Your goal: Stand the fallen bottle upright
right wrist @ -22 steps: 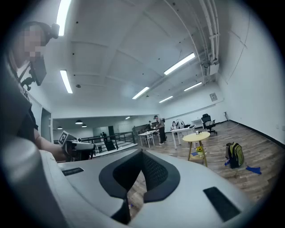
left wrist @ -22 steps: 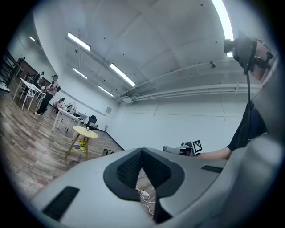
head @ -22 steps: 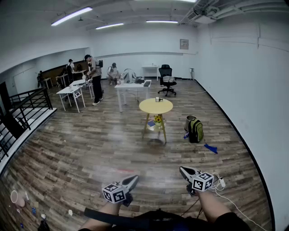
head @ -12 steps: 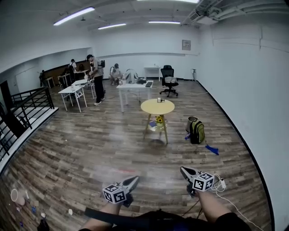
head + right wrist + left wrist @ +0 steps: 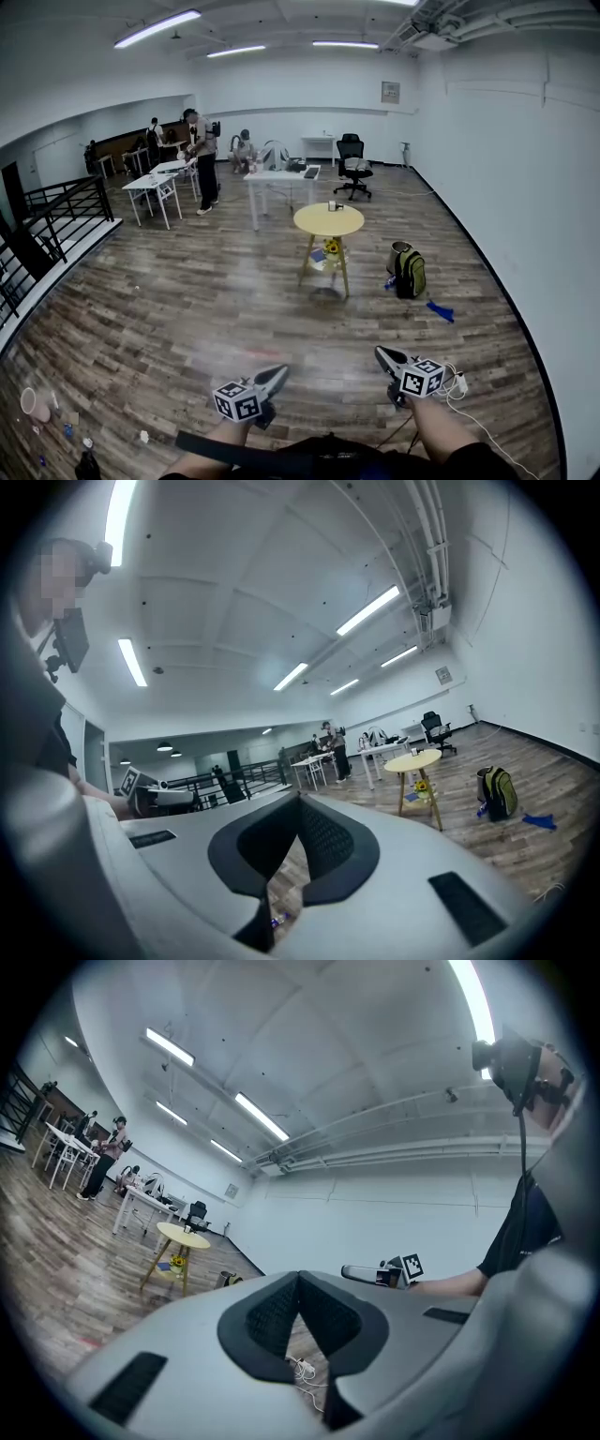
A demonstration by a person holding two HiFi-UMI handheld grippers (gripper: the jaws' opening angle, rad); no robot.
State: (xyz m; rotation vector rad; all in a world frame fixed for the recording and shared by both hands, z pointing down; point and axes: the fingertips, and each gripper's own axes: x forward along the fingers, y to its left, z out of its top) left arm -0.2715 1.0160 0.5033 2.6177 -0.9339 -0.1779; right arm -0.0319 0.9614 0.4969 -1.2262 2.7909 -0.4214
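No bottle can be made out for certain. A small object (image 5: 331,205) stands on the round yellow table (image 5: 328,220) far ahead, too small to identify. My left gripper (image 5: 278,372) is held low near my body, shut and empty. My right gripper (image 5: 382,354) is beside it, also shut with nothing between its tips. In the left gripper view the jaw tips (image 5: 300,1279) meet, and the right gripper (image 5: 361,1272) shows beyond them. The right gripper view shows its tips (image 5: 300,801) touching, with the yellow table (image 5: 413,761) in the distance.
A green backpack (image 5: 406,272) and blue scraps (image 5: 438,309) lie on the wood floor right of the table. White desks (image 5: 279,176), an office chair (image 5: 351,165) and several people (image 5: 203,159) fill the back. A railing (image 5: 52,225) runs on the left. A white cable (image 5: 469,412) trails by my right arm.
The room has drifted slightly in the head view as the camera shifts. Both grippers keep the same place and stay shut.
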